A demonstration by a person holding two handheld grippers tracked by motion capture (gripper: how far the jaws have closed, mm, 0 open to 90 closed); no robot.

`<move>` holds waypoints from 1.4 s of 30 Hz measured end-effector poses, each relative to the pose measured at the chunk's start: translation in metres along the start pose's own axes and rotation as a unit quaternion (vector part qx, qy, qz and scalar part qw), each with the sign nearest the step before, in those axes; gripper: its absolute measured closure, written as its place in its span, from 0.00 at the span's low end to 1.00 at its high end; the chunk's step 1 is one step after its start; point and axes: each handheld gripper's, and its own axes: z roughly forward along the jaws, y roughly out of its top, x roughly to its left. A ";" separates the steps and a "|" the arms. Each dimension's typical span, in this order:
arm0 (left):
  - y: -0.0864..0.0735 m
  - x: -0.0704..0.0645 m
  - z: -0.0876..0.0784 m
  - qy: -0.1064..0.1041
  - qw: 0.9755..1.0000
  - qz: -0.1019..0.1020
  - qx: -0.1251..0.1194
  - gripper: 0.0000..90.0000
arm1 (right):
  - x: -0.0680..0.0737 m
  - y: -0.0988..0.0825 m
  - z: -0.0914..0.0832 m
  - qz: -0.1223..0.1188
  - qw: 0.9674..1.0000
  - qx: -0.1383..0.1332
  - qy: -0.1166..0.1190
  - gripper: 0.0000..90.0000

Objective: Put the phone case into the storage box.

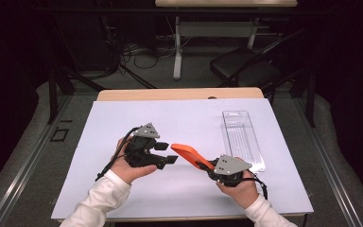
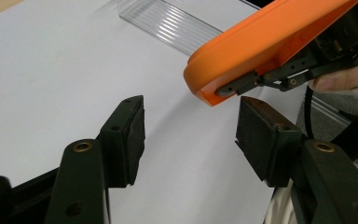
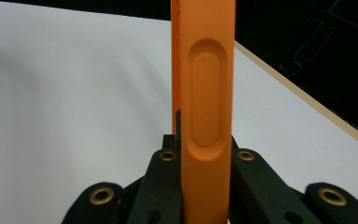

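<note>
Item: orange case (image 1: 187,153), a long flat piece with rounded ends, held off the white table sheet (image 1: 123,123) and slanting up toward my left side. In the right gripper view its narrow edge (image 3: 208,107) bore an oval recess.

Holder: my right gripper (image 3: 205,154), clenched on the case's near end, one jaw on each flat face.

Receiver: my left gripper (image 1: 168,152), jaws released and standing half apart, nothing between them. The case's free tip lay just beyond the pads (image 2: 130,135), not touching either.

Handling note: the step looked to me like a hand-over. To do it well, I judged, the left jaws should come squarely over the free tip, pads on the flat faces, and clamp firmly before the right lets go; a bite on the rounded end alone might slip.

Nearby: clear plastic tray (image 1: 242,137), lying flat on the sheet beyond my right hand (image 1: 240,189), well apart from the case.

View notes: the left gripper view gave the gap between tip (image 2: 261,42) and pads, which the high view flattened. The high view gave the tray's whole outline and both hands; my left hand (image 1: 130,168) sat steady there.
</note>
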 end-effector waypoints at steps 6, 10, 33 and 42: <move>0.001 0.003 0.004 -0.011 1.000 -0.013 -0.004 0.49 | 0.000 0.000 0.001 0.004 1.000 -0.002 0.003 0.97; 0.002 0.004 0.007 -0.013 1.000 -0.014 -0.011 0.51 | 0.001 -0.001 0.001 0.008 1.000 -0.002 0.005 0.97; 0.002 0.003 0.010 -0.025 0.999 0.002 -0.023 0.77 | 0.002 -0.001 0.002 0.012 1.000 -0.007 0.016 0.97; 0.001 0.005 0.011 -0.034 0.999 -0.012 -0.031 0.80 | 0.002 -0.001 0.003 0.020 1.000 -0.012 0.021 0.97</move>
